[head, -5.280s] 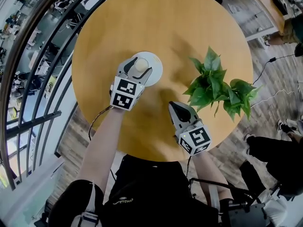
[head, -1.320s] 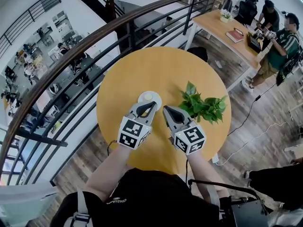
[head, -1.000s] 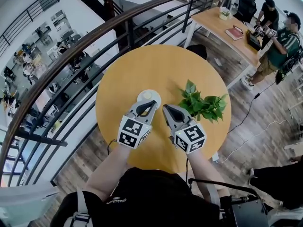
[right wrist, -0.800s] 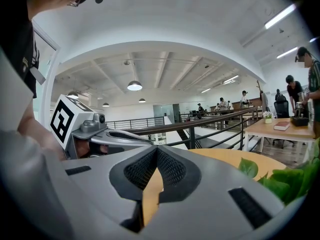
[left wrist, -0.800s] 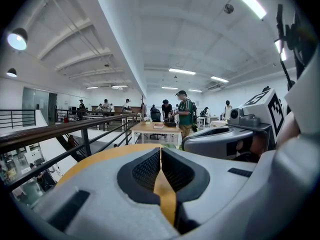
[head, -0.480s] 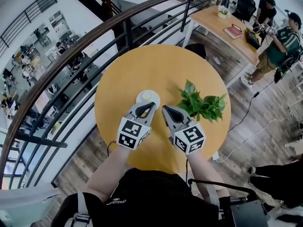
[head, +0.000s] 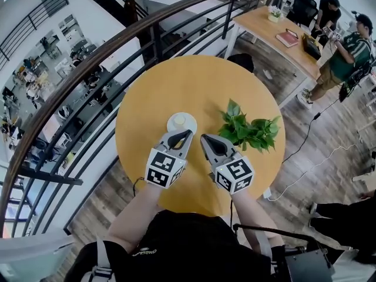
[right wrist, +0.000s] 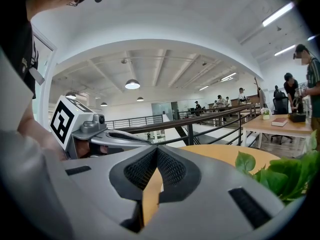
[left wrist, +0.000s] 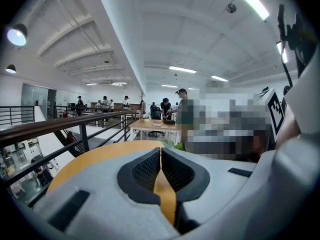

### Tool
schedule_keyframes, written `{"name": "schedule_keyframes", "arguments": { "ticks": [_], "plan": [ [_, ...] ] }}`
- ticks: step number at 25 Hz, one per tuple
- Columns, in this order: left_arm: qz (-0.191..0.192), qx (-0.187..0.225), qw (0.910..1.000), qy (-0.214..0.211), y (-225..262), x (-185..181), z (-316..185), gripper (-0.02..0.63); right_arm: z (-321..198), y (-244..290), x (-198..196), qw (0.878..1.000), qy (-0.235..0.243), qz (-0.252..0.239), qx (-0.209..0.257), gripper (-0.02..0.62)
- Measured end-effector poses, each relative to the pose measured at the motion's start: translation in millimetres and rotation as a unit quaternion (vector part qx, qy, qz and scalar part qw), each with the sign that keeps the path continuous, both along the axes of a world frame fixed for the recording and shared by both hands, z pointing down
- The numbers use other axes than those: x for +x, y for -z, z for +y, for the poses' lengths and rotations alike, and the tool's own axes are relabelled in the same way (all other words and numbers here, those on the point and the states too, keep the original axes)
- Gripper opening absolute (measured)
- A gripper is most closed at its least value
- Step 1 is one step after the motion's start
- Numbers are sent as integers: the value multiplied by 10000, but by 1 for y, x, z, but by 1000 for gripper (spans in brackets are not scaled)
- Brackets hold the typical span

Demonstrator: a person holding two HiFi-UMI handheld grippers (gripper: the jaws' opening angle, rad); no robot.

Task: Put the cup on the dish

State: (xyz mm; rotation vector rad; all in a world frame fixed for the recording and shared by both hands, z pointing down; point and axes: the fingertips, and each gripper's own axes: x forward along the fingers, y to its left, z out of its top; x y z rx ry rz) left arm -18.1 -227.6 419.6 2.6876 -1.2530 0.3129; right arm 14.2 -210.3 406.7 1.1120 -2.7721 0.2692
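Note:
A cream cup (head: pixel 182 120) stands on a white dish (head: pixel 172 124) on the round wooden table (head: pixel 176 81), just beyond my left gripper (head: pixel 188 133). That gripper is shut, holds nothing and hovers near the table's front half. My right gripper (head: pixel 204 137) is beside it, also shut and empty. In the left gripper view the pads meet at the left gripper (left wrist: pixel 161 149), over the table (left wrist: pixel 95 156); cup and dish are hidden. In the right gripper view the right gripper (right wrist: pixel 157 149) is shut too, with the left gripper's body (right wrist: pixel 100 134) to its left.
A leafy green plant (head: pixel 249 129) lies on the table right of the grippers, and shows in the right gripper view as the plant (right wrist: pixel 285 176). A dark railing (head: pixel 88 69) curves behind the table over a drop. People stand at a wooden desk (head: pixel 282 31) at the far right.
Five seconds ago my left gripper was around the cup on the dish; now it is withdrawn and shut, beside the right gripper. Over the last second both grippers stay nearly still.

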Motion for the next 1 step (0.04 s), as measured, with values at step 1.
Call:
{"name": "schedule_keyframes", "arguments": {
  "ticks": [1],
  "plan": [
    [2,-7,10000,-1,-1,1,0,15,0,-1,1,10000,4,6,-12,-3]
  ]
}}
